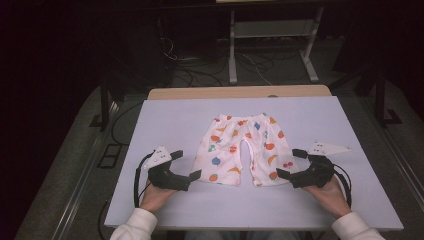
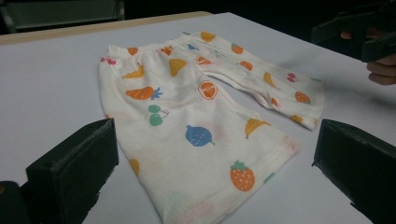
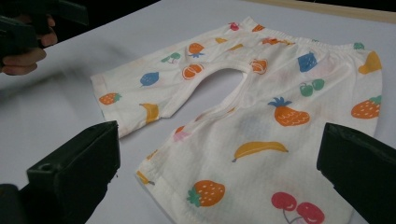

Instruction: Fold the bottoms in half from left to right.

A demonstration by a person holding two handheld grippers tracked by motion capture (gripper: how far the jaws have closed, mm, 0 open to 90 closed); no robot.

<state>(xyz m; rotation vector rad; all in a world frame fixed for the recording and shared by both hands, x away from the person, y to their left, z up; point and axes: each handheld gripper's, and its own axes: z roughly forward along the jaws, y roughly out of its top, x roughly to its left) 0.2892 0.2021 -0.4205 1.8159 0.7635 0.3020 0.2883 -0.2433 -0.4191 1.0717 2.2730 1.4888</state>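
A small pair of white shorts (image 1: 241,149) printed with coloured fruit lies flat on the white table top (image 1: 165,120), waistband at the far side, both leg hems toward me. My left gripper (image 1: 186,165) stands open just left of the left leg hem, and its own view has the left leg (image 2: 196,140) lying between and beyond its wide jaws. My right gripper (image 1: 291,164) is open beside the right leg hem, with the right leg (image 3: 261,154) spread ahead of its jaws. Neither gripper holds the cloth.
The white board rests on a wooden table (image 1: 240,92) whose far edge shows behind it. Beyond, on the dark floor, stand a white metal frame (image 1: 272,45) and loose cables (image 1: 200,70). Bare board surrounds the shorts on all sides.
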